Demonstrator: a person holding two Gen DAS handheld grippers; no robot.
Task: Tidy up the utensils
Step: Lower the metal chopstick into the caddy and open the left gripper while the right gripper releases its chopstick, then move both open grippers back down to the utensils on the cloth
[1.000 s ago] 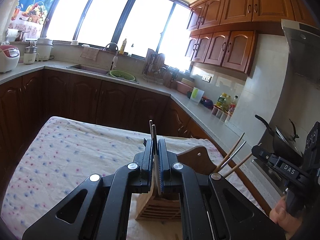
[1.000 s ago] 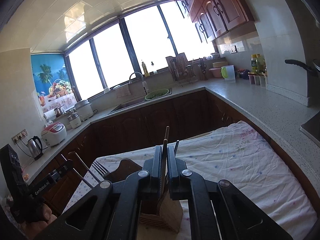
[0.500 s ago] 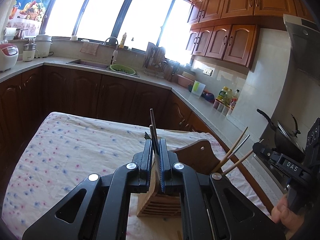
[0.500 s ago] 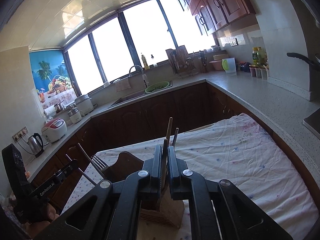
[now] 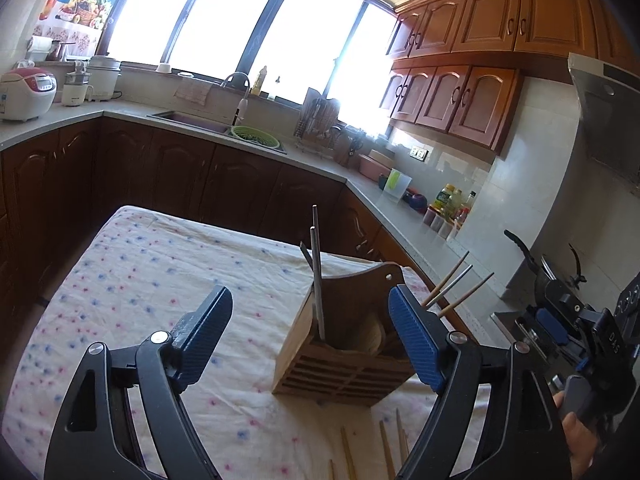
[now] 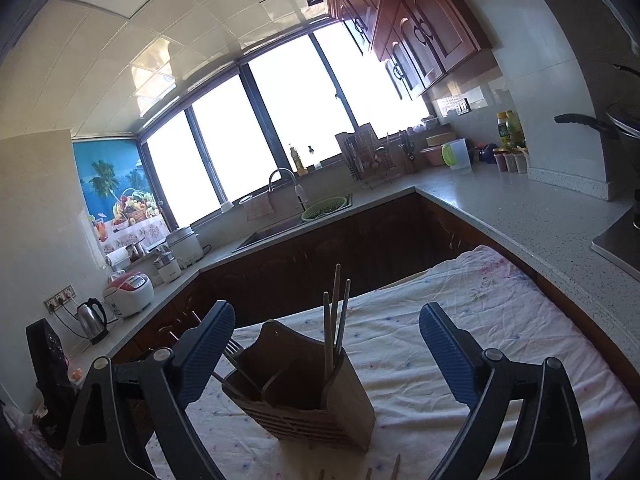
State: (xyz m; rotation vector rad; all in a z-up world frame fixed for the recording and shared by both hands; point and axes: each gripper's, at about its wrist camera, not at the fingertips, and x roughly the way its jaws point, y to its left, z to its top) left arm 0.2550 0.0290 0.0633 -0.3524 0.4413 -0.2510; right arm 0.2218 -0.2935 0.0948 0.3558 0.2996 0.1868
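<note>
We see the wooden utensil holder [image 5: 344, 344] standing low in the centre of the left wrist view on the bench's flowered cloth [image 5: 132, 280], and our left gripper [image 5: 310, 334] has its jaws opening, spread wide with nothing pressed between the blue pads, the holder and its upright metal chopsticks [image 5: 317, 276] showing in the gap. In the right wrist view our right gripper [image 6: 326, 354] likewise has its jaws opening and grips nothing, the holder [image 6: 304, 392] low in the centre with wooden chopsticks [image 6: 334, 316] standing in its right compartment and a fork [image 6: 234, 350] leaning out at its left. Loose chopsticks [image 5: 386, 450] lie on the cloth at the bottom edge of the left wrist view, just in front of the holder.
</note>
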